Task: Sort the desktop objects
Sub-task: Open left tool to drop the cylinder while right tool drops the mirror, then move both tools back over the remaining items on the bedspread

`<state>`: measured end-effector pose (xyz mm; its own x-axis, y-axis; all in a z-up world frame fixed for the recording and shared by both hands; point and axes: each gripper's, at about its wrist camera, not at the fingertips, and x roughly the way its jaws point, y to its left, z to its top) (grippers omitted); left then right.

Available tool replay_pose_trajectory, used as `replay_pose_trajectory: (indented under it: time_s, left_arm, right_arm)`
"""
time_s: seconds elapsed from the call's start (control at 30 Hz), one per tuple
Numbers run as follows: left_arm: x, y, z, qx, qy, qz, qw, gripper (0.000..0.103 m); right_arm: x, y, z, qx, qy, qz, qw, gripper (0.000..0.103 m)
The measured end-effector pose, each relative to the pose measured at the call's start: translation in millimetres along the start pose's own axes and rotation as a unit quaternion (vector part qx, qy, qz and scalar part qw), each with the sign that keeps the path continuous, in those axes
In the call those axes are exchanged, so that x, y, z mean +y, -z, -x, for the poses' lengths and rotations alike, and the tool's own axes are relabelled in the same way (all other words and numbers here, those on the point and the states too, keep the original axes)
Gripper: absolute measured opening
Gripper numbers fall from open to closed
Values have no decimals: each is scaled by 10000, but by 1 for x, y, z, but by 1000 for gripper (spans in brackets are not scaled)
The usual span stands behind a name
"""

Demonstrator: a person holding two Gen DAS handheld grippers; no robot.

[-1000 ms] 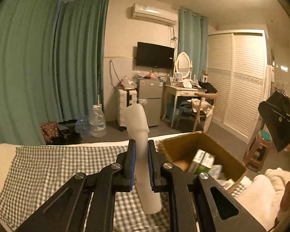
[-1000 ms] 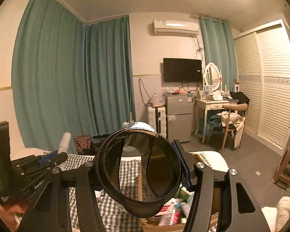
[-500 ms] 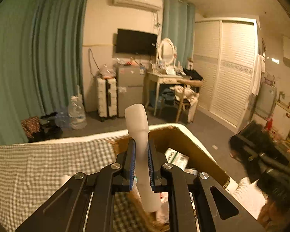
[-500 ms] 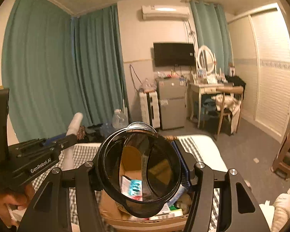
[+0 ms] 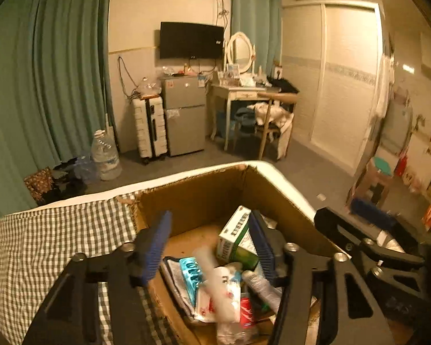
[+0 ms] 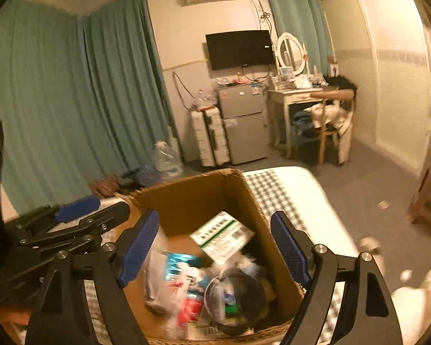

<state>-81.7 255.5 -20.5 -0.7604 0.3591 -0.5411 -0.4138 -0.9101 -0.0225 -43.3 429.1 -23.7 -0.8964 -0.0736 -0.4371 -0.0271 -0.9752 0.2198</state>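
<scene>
The cardboard box [image 5: 204, 198] stands open on the bed, on a green checked cloth [image 5: 51, 238], and it holds the sorted things. Inside I see a white and green carton [image 6: 222, 237] with dark print too blurred for me to read, a teal packet [image 5: 191, 276], and a red and white wrapper [image 6: 186, 302]. A round dark glass lid [image 6: 235, 299] lies in the box near its front wall, and a pale white bottle [image 5: 215, 276] is blurred over the heap. My left tool [image 5: 209, 247] is opening above the box with nothing pressed between its blue pads. My right tool [image 6: 212, 247] is opening too, also empty.
</scene>
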Motion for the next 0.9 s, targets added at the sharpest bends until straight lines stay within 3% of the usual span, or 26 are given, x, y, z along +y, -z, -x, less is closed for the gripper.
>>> replay_pose_trajectory:
  time_s: [0.13, 0.2, 0.3, 0.57, 0.9]
  left_arm:
    - [9, -5, 30, -185, -85, 2, 9998, 75]
    - [16, -8, 55, -332, -74, 94, 9994, 87]
    - [30, -14, 92, -497, -120, 188, 9985, 94]
    - [77, -26, 199, -869, -314, 309, 9952, 103]
    - [136, -19, 310, -1198, -595, 414, 9902, 103]
  right_arm:
    - [18, -4, 21, -249, 157, 360, 9989, 82]
    - [27, -5, 41, -415, 112, 365, 9984, 88]
    - [43, 1, 72, -622, 35, 291, 9976, 91]
    - [86, -9, 154, -897, 26, 50, 9960, 99]
    - [157, -25, 242, -977, -67, 183, 9950, 103]
